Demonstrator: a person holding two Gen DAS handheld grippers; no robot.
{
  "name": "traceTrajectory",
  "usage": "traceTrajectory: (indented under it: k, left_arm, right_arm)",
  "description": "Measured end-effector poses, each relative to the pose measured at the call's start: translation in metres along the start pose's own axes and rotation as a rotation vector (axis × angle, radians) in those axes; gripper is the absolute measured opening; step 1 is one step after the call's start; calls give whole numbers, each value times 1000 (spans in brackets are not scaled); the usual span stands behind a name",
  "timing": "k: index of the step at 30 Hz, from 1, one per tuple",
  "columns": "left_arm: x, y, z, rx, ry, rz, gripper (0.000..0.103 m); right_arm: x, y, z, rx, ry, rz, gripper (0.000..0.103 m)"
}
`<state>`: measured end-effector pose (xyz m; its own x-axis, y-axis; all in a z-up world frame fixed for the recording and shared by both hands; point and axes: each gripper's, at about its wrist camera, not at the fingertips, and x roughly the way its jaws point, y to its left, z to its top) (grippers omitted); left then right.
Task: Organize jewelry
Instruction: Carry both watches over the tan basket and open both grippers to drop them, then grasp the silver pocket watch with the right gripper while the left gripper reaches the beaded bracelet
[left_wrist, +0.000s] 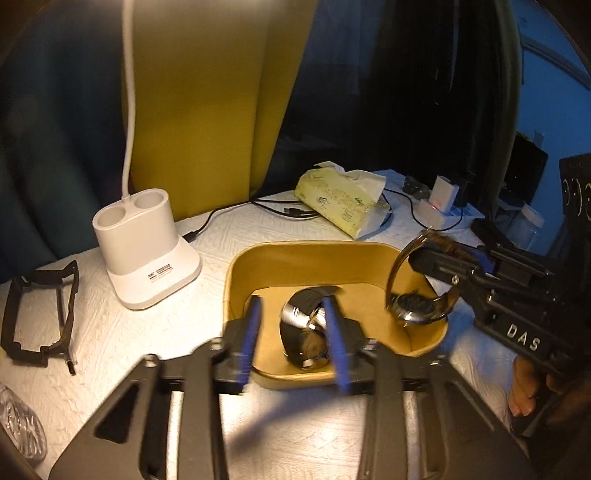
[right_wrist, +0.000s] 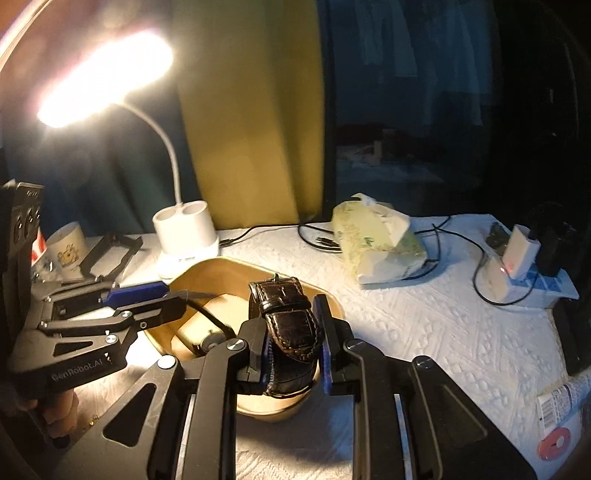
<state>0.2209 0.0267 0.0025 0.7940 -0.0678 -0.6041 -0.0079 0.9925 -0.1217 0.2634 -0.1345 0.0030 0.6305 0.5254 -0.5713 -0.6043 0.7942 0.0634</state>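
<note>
On the white-covered bench (left_wrist: 155, 332), under the desk lamp (right_wrist: 107, 77), stood a tan tray (left_wrist: 295, 258). The right tool (right_wrist: 291, 343) was clenched on the strap of a brown leather watch (right_wrist: 291, 332), holding it looped over the tray's right side; from the left wrist view its steel case (left_wrist: 415, 308) hung just inside the rim, apparently not yet resting on the floor of the tray. A second watch, the black-strapped watch (left_wrist: 306, 332), already lay on the tray's floor. The left tool (left_wrist: 293, 343) hovered at the tray's near edge with its blue pads (left_wrist: 251, 332) spread apart and nothing between them, one pad on either side of that watch as seen from its own camera; whether it touched the watch I could not tell through the blur.

I judged the step in hand to be setting the brown watch down beside the first. The next move would call for lowering it until the case met the tray floor, clear of the black-strapped watch and of the left tool, then releasing the strap so the loop would not tip over the rim.

A tissue pack (left_wrist: 340, 199) and a black frame (left_wrist: 40, 314) lay apart on the bench, untouched.
</note>
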Motion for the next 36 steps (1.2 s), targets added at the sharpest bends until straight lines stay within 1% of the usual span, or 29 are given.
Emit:
traceTrajectory:
  k: [1,2,4,6,16,24,31,36]
  left_arm:
    - [-1,1,0,-4,-2,3,43]
    - [-3,2,0,-7,-5,8,43]
    - [-8,6,1,-11,-12,12,43]
    - [-14,8,0,-15,-20,20,44]
    - [-51,20,-11,-44,-49,42,44]
    - [-81,21,-26,-54,-62,45,44]
    - [-101,25,-46,-73,-66,61,44]
    - [-107,35,-63,-116,-45,70,44]
  right_arm:
    - [1,0,0,-1,7,-2,35]
    - [1,0,-1,-1,11,-5,39]
    - [-2,-1,-2,5,3,-12,56]
    - [-6,-1,-1,7,-3,-24,60]
    - [-31,5,-9,34,-8,-38,60]
    - [-57,17,-29,40,8,-35,60]
    - [-67,30,-54,59,59,-16,60]
    - [-70,37,-72,71,102,-17,60]
